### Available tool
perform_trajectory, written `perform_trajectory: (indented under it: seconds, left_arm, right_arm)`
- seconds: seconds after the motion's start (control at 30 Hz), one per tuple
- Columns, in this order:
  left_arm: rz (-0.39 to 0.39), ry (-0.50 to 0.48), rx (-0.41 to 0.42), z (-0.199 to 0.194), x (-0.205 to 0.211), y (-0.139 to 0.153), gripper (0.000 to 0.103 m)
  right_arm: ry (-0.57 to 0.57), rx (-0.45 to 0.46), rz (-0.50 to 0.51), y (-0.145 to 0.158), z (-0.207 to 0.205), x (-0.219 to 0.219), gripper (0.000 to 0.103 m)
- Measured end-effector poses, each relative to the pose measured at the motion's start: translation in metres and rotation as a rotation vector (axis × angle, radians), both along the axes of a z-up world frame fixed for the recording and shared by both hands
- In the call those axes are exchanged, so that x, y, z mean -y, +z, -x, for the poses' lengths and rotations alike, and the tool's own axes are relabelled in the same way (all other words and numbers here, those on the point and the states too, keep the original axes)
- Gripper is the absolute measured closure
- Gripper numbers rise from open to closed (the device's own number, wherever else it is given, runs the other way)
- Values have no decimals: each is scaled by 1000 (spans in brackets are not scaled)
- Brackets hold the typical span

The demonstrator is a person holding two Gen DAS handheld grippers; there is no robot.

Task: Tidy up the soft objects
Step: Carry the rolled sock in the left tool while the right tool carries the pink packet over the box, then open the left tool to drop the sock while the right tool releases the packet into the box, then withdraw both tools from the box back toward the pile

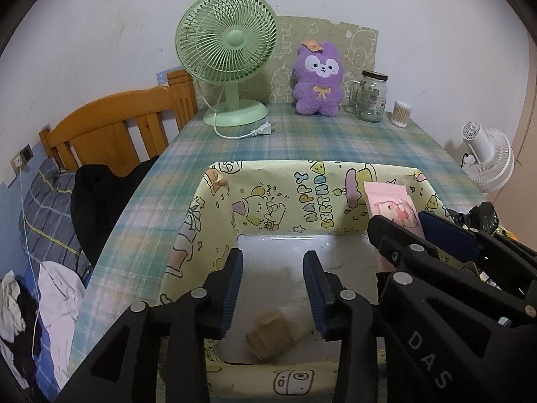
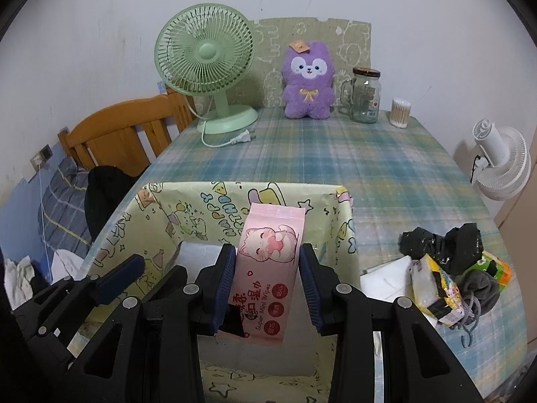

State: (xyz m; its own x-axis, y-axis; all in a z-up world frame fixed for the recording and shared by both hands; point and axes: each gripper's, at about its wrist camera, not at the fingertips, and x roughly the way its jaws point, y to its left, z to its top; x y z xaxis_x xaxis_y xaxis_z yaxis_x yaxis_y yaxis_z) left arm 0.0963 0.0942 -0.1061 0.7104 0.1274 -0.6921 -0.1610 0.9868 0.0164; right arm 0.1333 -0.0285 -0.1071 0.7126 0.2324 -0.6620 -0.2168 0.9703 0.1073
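Observation:
A yellow cartoon-print box (image 1: 302, 198) (image 2: 188, 201) stands open at the near end of the plaid table. My left gripper (image 1: 273, 258) hangs open over its white floor with nothing between the pads. Below it, a small tan packet (image 1: 272, 336) lies on the box floor. My right gripper (image 2: 267, 252) is shut on a pink pack of wet wipes (image 2: 268, 262), held upright over the right part of the box. That pack (image 1: 392, 201) and the right gripper (image 1: 402, 221) also show in the left wrist view. A purple plush toy (image 1: 317, 79) (image 2: 308, 80) sits at the table's far end.
At the back stand a green desk fan (image 1: 228, 50) with its loose plug, a glass jar (image 1: 369, 97) and a cotton swab tub (image 1: 401, 114). Right of the box lie a black bag (image 2: 443, 241), tissue packs (image 2: 433, 282) and grey cloth (image 2: 480, 288). A bed (image 1: 110, 124) borders the left.

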Motion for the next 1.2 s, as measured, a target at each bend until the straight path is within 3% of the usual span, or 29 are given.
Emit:
perform_trajectory:
  seconds: [0.1,0.4,0.5,0.7,1.2]
  left_arm:
    - [3,-5,-3,-2,0,-1,48]
    - [3,-13,-6,-3,2,0,40]
    - [1,-14,-7,-3,3,1,37]
    - [6,-16,7,0,5,8,32]
    - [-5,-42,89,16,23,36,17]
  right_arm:
    - [0,-16,3,-3,-3,0,60]
    - [20,-25,6,-3,-5,2,58]
    - [25,-17,11,-1,-4,2,43]
    - [22,16,23,7,3,4,29]
    - [3,99,12,39,25,22,16]
